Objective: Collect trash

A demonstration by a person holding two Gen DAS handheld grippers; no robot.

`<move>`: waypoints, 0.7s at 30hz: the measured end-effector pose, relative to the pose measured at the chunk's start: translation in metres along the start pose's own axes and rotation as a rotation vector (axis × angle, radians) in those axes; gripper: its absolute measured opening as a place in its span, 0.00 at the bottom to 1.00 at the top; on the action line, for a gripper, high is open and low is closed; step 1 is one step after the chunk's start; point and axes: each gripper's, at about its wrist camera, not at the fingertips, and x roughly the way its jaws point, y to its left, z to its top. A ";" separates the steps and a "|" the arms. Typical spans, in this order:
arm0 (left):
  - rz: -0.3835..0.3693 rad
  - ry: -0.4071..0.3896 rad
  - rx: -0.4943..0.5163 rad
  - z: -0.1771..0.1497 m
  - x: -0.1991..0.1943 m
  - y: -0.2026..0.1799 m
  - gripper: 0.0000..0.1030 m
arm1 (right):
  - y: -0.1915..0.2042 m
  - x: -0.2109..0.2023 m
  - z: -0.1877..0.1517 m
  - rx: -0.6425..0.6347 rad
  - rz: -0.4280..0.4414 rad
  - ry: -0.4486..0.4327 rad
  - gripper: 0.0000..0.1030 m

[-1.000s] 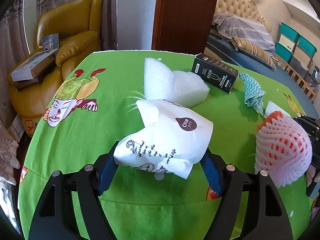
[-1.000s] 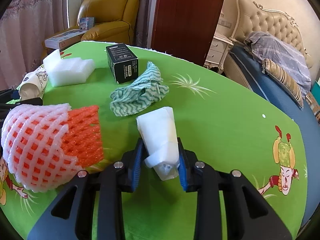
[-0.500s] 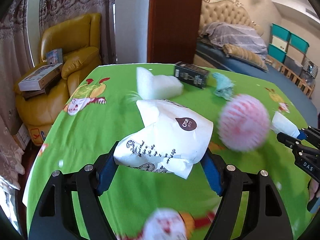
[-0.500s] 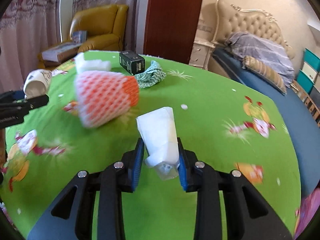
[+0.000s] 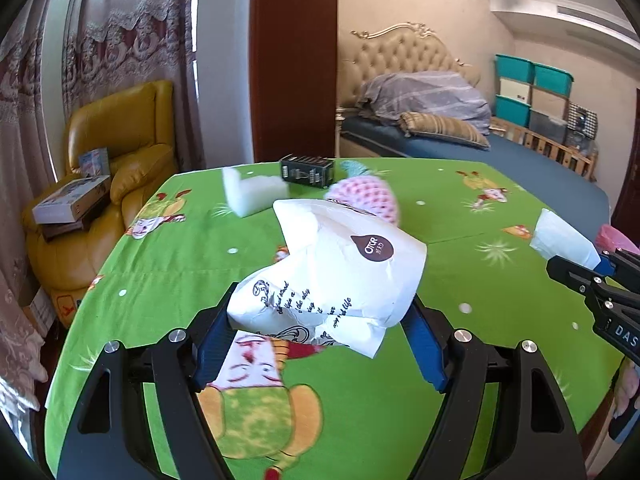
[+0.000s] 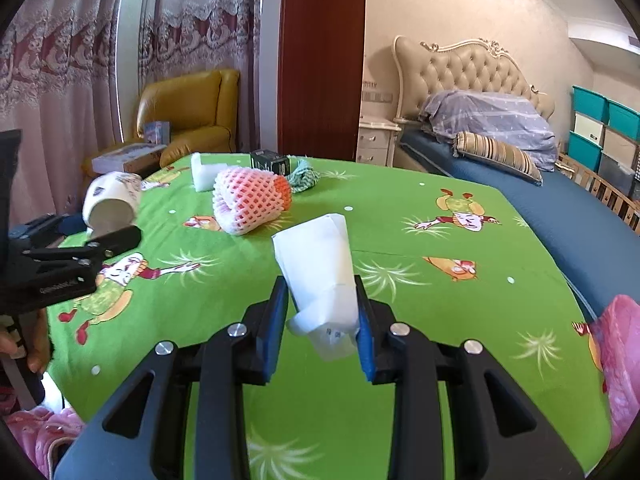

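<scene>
Two grippers, both loaded. Your left gripper (image 5: pixel 316 344) has its blue-padded fingers (image 5: pixel 214 340) pinching a crumpled white paper cup (image 5: pixel 332 272): creased, printed with black script and a brown drop-shaped logo, held clear above the tabletop (image 5: pixel 168 264). Your right gripper (image 6: pixel 322 328) has its fingers pressed onto a folded white paper piece (image 6: pixel 320 268), smooth and wedge-shaped, wide end pointing to 12 o'clock, also off the cloth.

Four loose items sit on the tabletop, clustered at 11–12 o'clock in the right wrist view:
- one foam fruit net (image 6: pixel 248 200), soft mesh, white-pink with an orange end, lying on its side
- one white foam block (image 6: pixel 206 174), L-shaped, just behind the net
- one black carton (image 6: pixel 270 162), rectangular, white print
- one teal-and-white rag (image 6: pixel 304 176), bunched up, just beside the carton and touching the net's orange end

Tabletop cover is bright green cloth with cartoon figures and white dots. From the left wrist view your right gripper shows at 3 o'clock.
</scene>
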 end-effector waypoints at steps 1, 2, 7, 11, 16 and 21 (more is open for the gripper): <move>-0.011 -0.004 0.000 -0.001 -0.002 -0.004 0.70 | 0.000 -0.004 -0.002 0.000 0.004 -0.010 0.30; -0.021 -0.010 0.002 -0.003 -0.003 -0.008 0.70 | 0.001 -0.008 -0.005 -0.002 0.006 -0.017 0.30; -0.042 -0.046 0.038 -0.007 -0.010 -0.026 0.70 | 0.004 -0.026 -0.010 -0.022 -0.013 -0.054 0.30; -0.055 -0.075 0.048 -0.006 -0.018 -0.034 0.70 | 0.000 -0.039 -0.013 -0.016 -0.026 -0.082 0.30; -0.072 -0.134 0.073 -0.001 -0.032 -0.045 0.70 | -0.013 -0.060 -0.012 0.011 -0.048 -0.137 0.30; -0.119 -0.204 0.114 0.008 -0.045 -0.067 0.71 | -0.027 -0.083 -0.010 0.026 -0.072 -0.186 0.30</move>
